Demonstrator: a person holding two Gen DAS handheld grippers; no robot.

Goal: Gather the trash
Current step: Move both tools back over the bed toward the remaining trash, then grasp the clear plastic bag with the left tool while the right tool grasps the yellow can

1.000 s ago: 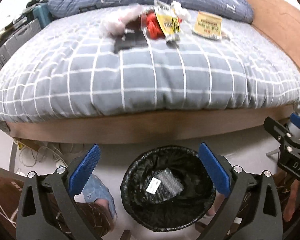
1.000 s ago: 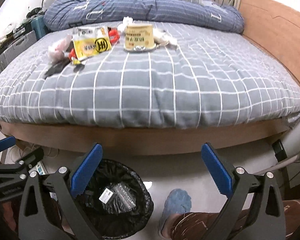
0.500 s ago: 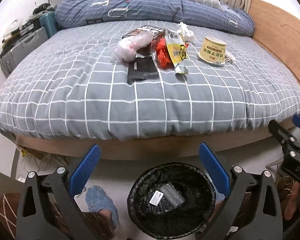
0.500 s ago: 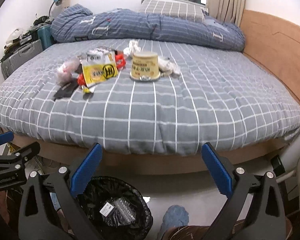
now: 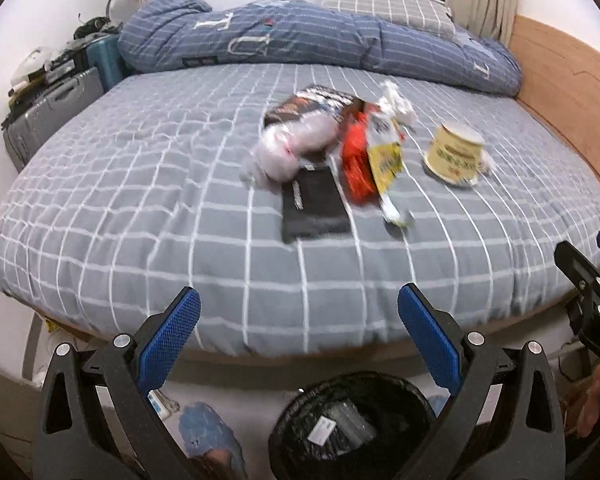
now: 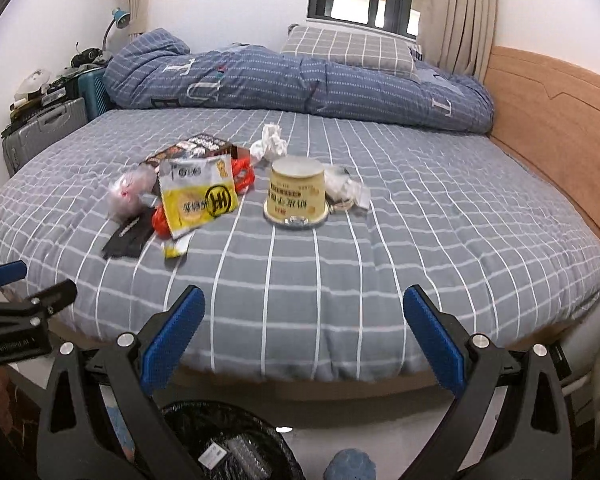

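Trash lies in a loose cluster on the bed [image 6: 420, 216], toward its middle and left of centre, well back from the near edge. In the right wrist view we see a yellow snack packet [image 6: 198, 196] lying over a red wrapper [image 6: 244, 176], a black pouch [image 6: 126, 238] nearest the near edge, a pinkish plastic bag [image 6: 126, 194], a dark printed packet [image 6: 198, 146], an upturned cream paper cup [image 6: 296, 192] and crumpled white tissue [image 6: 270, 142] behind it.

We hold both claws spread wide and empty: the left gripper [image 5: 298, 340] and the right gripper [image 6: 304, 334] hover short of the bed's near edge. Below them on the floor stands the bin [image 5: 352, 426], lined in black, with one clear wrapper already inside.

To do this step well, we judge it best to reach for the nearest pieces first. The black pouch lies flat, so one finger should slide under an edge. The cup is probably empty, though the view cannot confirm it; we should pinch its wall gently. The left view is blurred.
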